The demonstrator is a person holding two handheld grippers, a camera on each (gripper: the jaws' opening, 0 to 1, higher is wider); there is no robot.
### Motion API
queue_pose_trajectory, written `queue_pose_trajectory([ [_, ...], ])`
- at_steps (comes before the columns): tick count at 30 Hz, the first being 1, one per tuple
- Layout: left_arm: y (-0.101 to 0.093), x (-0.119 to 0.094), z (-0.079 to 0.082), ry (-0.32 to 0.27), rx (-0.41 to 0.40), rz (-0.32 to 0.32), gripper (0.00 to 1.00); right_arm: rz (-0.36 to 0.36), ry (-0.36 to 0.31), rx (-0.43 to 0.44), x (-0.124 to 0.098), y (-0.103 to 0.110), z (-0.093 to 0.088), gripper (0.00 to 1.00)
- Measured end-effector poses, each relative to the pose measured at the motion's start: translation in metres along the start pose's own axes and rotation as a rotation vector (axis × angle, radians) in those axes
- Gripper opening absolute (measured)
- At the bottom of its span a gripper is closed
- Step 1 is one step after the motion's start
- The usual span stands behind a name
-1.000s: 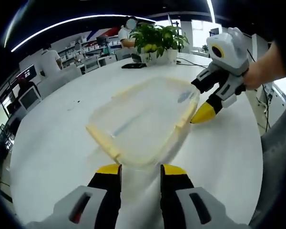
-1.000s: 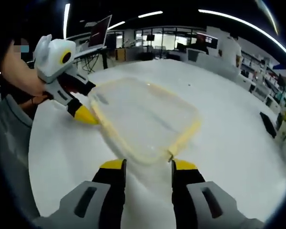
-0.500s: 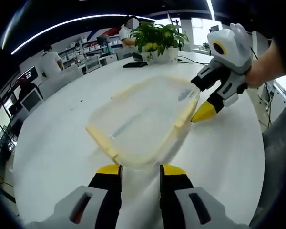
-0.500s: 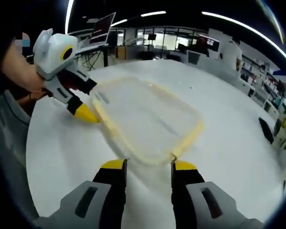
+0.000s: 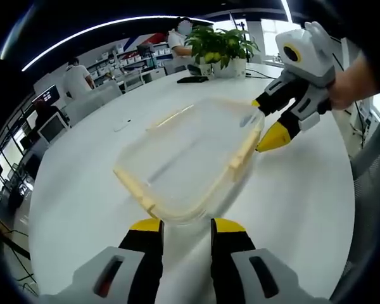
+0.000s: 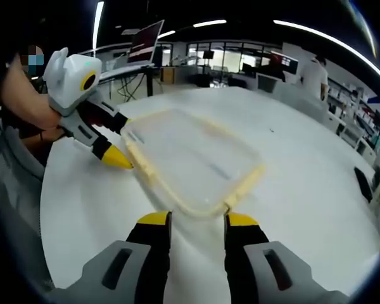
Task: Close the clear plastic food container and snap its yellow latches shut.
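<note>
A clear plastic food container [image 5: 187, 158] with its lid on is seen near the middle of the white counter [image 5: 76, 183], its yellow latches [image 5: 242, 151] along the rim. The left gripper [image 5: 180, 227] and right gripper [image 6: 193, 220] are held at opposite ends, jaws apart and empty. Latching is judged the step in hand: a jaw tip must be pressed down on a latch.

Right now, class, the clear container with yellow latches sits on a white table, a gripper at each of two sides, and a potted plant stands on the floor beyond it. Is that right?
One detail is wrong: the potted plant stands on the white table, at its far edge, not on the floor, as the left gripper view shows. The clear container does sit on that table, with the right gripper and left gripper at two of its sides.
</note>
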State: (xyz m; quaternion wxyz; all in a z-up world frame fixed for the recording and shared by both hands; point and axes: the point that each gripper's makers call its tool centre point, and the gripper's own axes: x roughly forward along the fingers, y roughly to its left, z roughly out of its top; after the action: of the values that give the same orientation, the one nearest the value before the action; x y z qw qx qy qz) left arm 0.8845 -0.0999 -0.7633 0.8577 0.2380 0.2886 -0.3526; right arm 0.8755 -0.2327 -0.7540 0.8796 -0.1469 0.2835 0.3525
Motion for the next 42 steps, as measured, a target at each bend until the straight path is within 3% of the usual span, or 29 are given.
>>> queue_pose_trajectory([
  [6, 0.011, -0.002, -0.005, 0.005, 0.002, 0.016, 0.22, 0.007, -0.008, 0.008, 0.005, 0.006, 0.008, 0.28],
  [16, 0.010, -0.004, -0.005, 0.004, -0.023, 0.028, 0.22, -0.005, -0.006, 0.024, 0.005, 0.007, 0.007, 0.27],
  [23, 0.004, -0.014, -0.006, 0.001, -0.072, 0.038, 0.23, -0.026, 0.004, 0.040, -0.003, 0.006, 0.004, 0.32],
  [30, -0.002, -0.039, 0.000, -0.043, -0.194, 0.076, 0.25, -0.073, -0.019, 0.139, -0.022, 0.001, 0.006, 0.39],
  [33, -0.005, -0.053, 0.002, -0.083, -0.298, 0.084, 0.25, -0.096, -0.039, 0.179, -0.033, -0.001, 0.008, 0.41],
  [42, -0.012, -0.100, -0.011, -0.103, -0.378, 0.118, 0.28, -0.118, -0.087, 0.202, -0.083, 0.008, 0.014, 0.42],
])
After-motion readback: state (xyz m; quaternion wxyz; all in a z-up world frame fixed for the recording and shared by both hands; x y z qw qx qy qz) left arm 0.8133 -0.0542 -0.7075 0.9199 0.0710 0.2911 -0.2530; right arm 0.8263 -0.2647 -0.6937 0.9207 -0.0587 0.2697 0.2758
